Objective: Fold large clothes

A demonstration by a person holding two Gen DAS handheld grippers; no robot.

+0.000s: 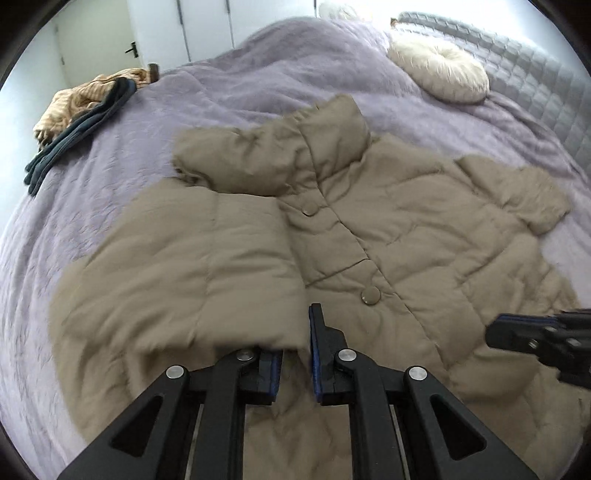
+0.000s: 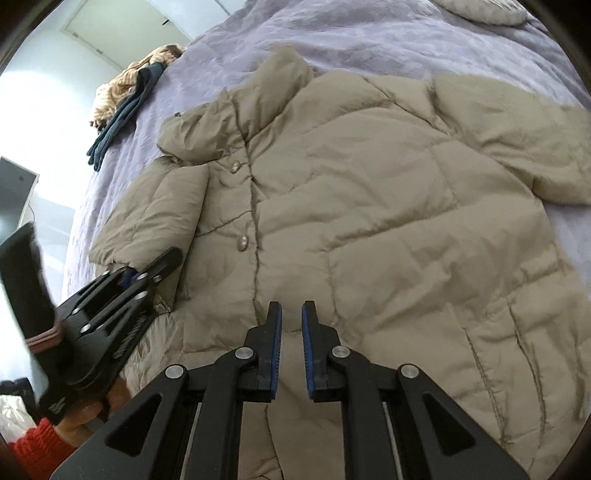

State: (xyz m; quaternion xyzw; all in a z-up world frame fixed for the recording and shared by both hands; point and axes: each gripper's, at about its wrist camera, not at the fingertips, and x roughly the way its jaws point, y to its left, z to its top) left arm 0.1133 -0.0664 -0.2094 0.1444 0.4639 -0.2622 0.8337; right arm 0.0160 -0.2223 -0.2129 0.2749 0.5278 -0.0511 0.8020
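A tan puffer jacket (image 1: 388,229) lies front-up on the lilac bed cover (image 1: 258,85), collar toward the headboard. Its left sleeve (image 1: 192,266) is folded in over the body. My left gripper (image 1: 295,332) holds that sleeve's cuff edge between its jaws; the sleeve hides the left finger's tip. From the right wrist view, the left gripper (image 2: 147,273) sits at the cuff (image 2: 110,254). My right gripper (image 2: 291,314) hovers over the jacket's lower front (image 2: 369,221), jaws a little apart and empty. It shows at the right edge of the left wrist view (image 1: 517,332).
A beige striped garment and a dark one (image 1: 81,110) are piled at the bed's far left corner. A round cream cushion (image 1: 439,70) lies by the grey quilted headboard (image 1: 517,62). White closet doors (image 1: 184,26) stand beyond.
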